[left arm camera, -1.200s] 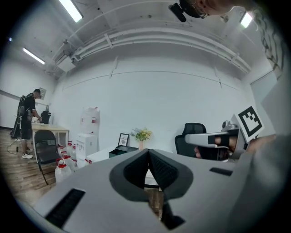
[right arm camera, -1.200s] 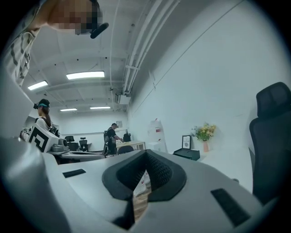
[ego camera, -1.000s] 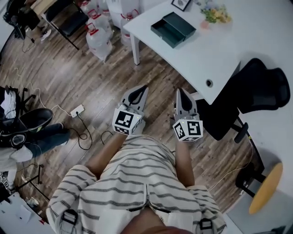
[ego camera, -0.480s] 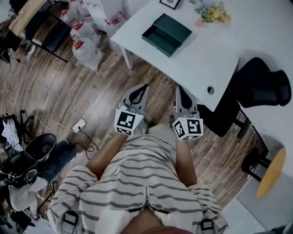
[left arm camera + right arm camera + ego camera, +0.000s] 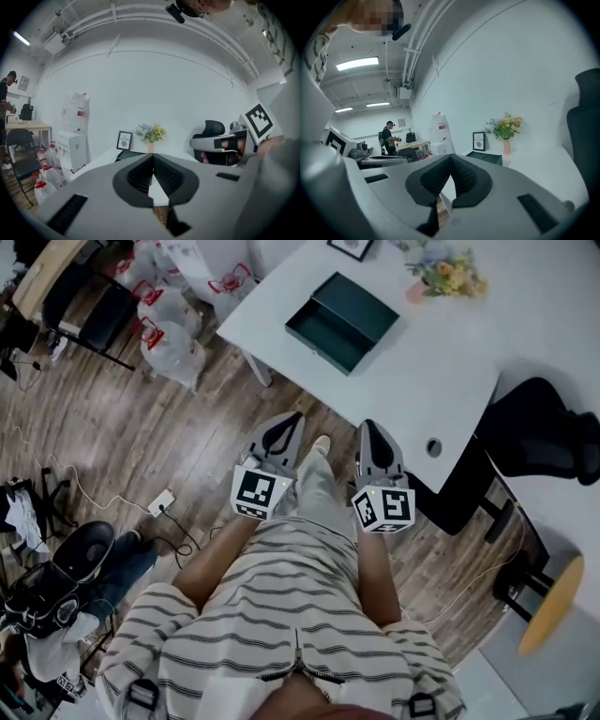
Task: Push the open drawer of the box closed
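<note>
A dark green box lies on the white table at the top of the head view, its open drawer pulled out toward the table's near-left edge. Both grippers hang over the wooden floor, well short of the table. My left gripper is shut with nothing in it, and my right gripper is shut and empty too, near the table's corner. The box shows small beyond the right gripper. In the left gripper view the box sits just past the gripper's tips.
A framed picture and a vase of flowers stand behind the box. A black office chair sits at the table's right, with a yellow stool nearer. Water bottles, a chair and cables crowd the floor at left.
The view has shifted: the table and box now lie closer and more central. Both grippers keep their place in front of the body, jaws still shut.
</note>
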The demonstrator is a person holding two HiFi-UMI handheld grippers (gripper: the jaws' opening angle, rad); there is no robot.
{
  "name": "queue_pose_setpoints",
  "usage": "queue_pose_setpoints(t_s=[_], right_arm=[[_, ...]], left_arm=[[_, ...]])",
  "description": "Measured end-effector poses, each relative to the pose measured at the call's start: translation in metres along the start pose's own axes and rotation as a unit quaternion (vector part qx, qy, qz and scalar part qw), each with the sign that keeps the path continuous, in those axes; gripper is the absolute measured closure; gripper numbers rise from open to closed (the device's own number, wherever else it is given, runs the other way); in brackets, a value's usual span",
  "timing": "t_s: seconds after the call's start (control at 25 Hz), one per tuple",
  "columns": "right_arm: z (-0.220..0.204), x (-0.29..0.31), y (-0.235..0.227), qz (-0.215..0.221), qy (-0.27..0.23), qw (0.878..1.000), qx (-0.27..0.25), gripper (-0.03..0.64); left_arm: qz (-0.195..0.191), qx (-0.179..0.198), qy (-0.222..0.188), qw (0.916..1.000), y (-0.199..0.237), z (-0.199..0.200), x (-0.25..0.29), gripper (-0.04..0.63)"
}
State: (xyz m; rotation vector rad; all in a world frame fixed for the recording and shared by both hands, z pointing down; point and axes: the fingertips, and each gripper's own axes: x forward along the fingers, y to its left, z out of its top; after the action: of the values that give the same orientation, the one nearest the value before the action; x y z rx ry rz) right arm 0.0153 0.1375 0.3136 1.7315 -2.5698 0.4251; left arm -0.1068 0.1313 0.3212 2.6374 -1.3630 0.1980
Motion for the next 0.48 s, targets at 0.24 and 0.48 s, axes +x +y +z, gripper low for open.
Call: queue_pose_setpoints(t_s=[0.24,0.48], right_arm=[[-0.002,0.051,-0.043,0.008,0.016,1.000,0.010,0.607],[-0.005,0.090,-0.087,0.012,0.038,0.999,0.019,0.607]], left_arm=[[0.009,0.002,0.023,0.9997,0.016,-0.006,0.062,0.597],[0.023,-0.001,0.051,0.9985,0.029,-0.018,0.110,0.597]])
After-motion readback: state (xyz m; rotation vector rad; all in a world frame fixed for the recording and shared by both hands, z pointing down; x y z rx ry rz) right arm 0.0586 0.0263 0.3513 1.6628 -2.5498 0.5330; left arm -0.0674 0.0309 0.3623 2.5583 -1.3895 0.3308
